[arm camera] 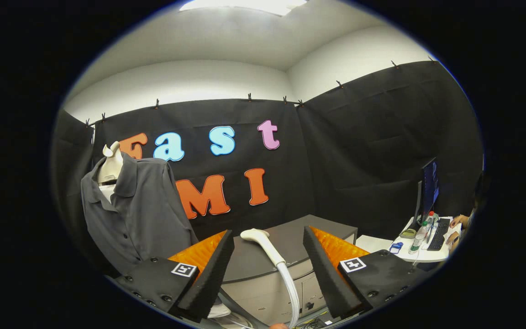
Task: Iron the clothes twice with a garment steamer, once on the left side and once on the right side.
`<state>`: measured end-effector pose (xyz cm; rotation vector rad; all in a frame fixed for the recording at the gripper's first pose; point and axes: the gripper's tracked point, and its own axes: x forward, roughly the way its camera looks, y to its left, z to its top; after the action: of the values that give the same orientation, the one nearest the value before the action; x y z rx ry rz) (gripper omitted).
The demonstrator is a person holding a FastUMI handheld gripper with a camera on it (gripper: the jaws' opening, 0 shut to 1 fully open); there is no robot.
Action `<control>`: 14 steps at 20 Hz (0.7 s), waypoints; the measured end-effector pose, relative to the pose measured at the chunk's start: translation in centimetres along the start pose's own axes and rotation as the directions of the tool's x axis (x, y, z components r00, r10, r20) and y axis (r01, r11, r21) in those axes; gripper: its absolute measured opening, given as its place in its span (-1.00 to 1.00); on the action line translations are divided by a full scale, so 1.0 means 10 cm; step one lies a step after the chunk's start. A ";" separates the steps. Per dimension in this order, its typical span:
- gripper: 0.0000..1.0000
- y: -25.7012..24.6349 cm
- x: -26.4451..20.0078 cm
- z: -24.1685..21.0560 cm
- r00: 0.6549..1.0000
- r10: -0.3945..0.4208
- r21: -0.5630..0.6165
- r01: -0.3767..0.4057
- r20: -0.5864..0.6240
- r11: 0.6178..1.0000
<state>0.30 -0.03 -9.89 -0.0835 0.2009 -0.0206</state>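
Off to the left of my tongs (268, 256), beyond the left finger, a dark grey shirt (139, 214) hangs buttoned on a pale mannequin (110, 167), collar open. My tongs are spread wide and grip nothing. Between the fingers (210, 274), a little ahead, the white garment steamer (263, 244) lies on the grey worktop (286, 237), its hose (292, 292) running down toward me. Each finger mount carries a small square black-and-white marker (184, 269); no brand can be read. Black cloth walls the booth. Far right, beyond the right finger, a white desk (404, 249) holds a monitor (428, 187), keyboard (439, 234) and bottle (418, 237), with a person's hand (458, 221) by it.
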 end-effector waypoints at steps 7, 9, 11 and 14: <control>0.96 -0.05 -0.02 -0.02 1.000 -0.011 0.006 0.011 -0.002 1.000; 0.96 -0.05 -0.01 -0.02 1.000 -0.011 0.006 0.011 -0.002 1.000; 0.96 -0.05 -0.01 -0.04 1.000 -0.012 0.004 0.012 -0.003 1.000; 0.96 -0.05 0.03 -0.06 1.000 -0.011 -0.005 0.011 -0.009 1.000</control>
<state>0.49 -0.60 -10.49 -0.0895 0.2095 -0.0318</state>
